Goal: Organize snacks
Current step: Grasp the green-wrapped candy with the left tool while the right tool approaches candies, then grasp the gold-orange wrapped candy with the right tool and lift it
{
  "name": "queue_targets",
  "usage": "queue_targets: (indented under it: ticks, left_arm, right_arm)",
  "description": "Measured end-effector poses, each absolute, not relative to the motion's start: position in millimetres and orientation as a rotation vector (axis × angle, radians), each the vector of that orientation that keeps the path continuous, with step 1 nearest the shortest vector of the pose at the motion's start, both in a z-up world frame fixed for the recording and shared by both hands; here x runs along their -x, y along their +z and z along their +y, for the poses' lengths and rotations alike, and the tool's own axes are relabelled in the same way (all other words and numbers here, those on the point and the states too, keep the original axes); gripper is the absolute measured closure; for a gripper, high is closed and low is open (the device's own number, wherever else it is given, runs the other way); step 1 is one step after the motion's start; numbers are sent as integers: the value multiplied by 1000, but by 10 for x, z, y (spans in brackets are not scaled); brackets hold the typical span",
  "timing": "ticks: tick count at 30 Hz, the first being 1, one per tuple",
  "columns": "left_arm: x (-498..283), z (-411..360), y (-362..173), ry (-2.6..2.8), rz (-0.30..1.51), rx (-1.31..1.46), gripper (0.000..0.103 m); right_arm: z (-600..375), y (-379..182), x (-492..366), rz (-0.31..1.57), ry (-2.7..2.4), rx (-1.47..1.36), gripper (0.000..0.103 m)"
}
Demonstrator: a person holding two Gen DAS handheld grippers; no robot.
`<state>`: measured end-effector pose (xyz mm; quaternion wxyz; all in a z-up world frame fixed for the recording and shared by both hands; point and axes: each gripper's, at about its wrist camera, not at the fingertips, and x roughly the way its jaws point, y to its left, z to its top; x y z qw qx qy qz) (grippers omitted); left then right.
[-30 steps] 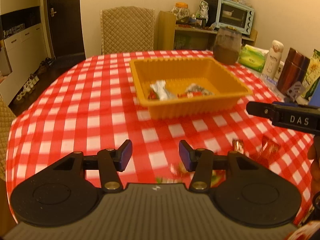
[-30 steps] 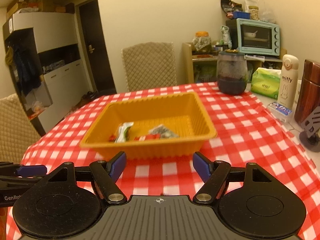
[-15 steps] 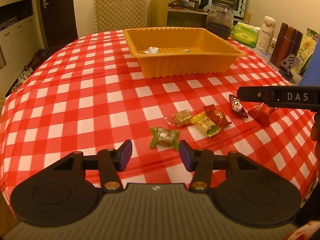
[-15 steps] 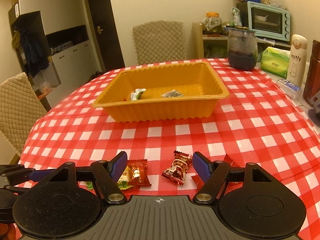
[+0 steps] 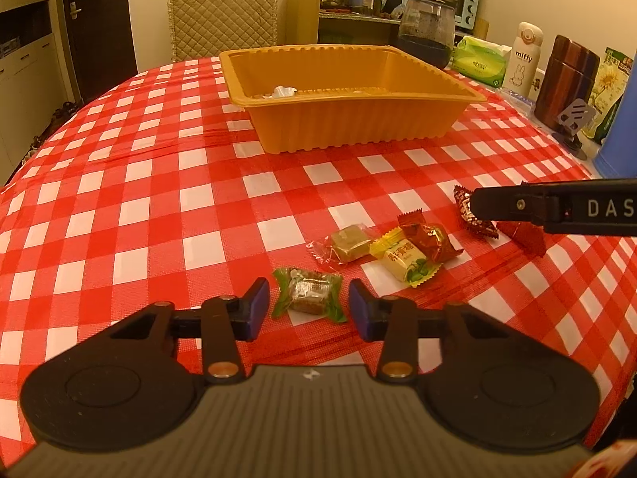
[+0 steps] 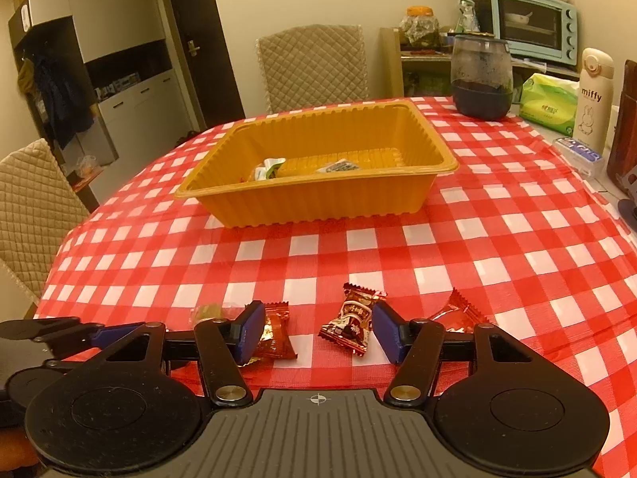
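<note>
Both tools closing, nothing pinched yet: left tool (image 5: 308, 308) should be centred on the green-wrapped candy (image 5: 308, 294), right tool (image 6: 318, 334) on the brown candy (image 6: 352, 320), then lifted to the orange tray (image 6: 318, 199) at 12 o'clock.

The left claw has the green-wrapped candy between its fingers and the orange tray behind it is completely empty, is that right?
Not quite. The left claw does have the green-wrapped candy between its closing fingers, pads not yet pressing it, but the orange tray is not empty: the right wrist view shows a few wrapped snacks already lying in it.
</note>
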<state>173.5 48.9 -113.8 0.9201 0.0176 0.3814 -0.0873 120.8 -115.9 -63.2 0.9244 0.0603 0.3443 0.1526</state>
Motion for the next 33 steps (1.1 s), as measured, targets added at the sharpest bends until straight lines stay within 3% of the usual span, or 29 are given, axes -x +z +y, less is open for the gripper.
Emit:
queue_targets:
  ticks: [8,13,20,33]
  left_arm:
    - [-1752,464,-1141,-189,783,-75,80]
    - [-1722,521,-1083,-163,775,-59,81]
    - [-1720,658,-1013,-132,761,-5,81]
    - [-1723,655,-1027,-140,770,7,81]
  right_arm:
    - [-1100,-661,-1224,717,338,-106,43]
    - [-1032,-681,-1231,722,361,-86,44]
    - [-882,-786,-1304,751,397,-43,60]
    - [-806,-919,-1436,808,399,-38,71]
